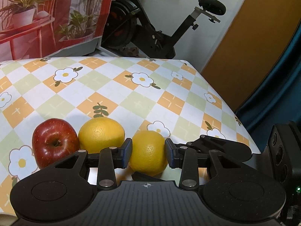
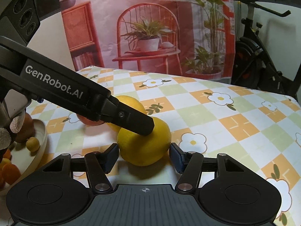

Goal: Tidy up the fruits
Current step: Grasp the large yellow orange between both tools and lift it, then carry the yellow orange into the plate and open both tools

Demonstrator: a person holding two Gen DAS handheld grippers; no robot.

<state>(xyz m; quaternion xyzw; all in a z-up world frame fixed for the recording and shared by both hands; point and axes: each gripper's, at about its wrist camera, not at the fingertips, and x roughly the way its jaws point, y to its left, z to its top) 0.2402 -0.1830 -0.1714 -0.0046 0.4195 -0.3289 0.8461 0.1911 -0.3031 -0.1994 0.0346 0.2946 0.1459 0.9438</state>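
Observation:
A yellow orange (image 1: 148, 153) lies on the flowered tablecloth (image 1: 116, 86), and my left gripper (image 1: 148, 151) is shut on it, both blue pads pressing its sides. Left of it sit a second yellow orange (image 1: 101, 132) and a red apple (image 1: 54, 144), touching each other. In the right wrist view the same orange (image 2: 144, 148) lies between the pads of my right gripper (image 2: 144, 155), which stand right at its sides without a clear squeeze. The left gripper's finger (image 2: 135, 121) crosses over the orange's top. Behind it the other orange (image 2: 131, 102) and the apple (image 2: 90, 122) are partly hidden.
A pale bowl (image 2: 40, 131) at the left holds small orange fruits, a little yellow-green fruit (image 2: 33, 144) and a brown one. A gloved hand (image 2: 11, 130) is at the left edge. The table's edge (image 1: 222, 94) runs along the right. An exercise bike (image 1: 150, 28) stands behind.

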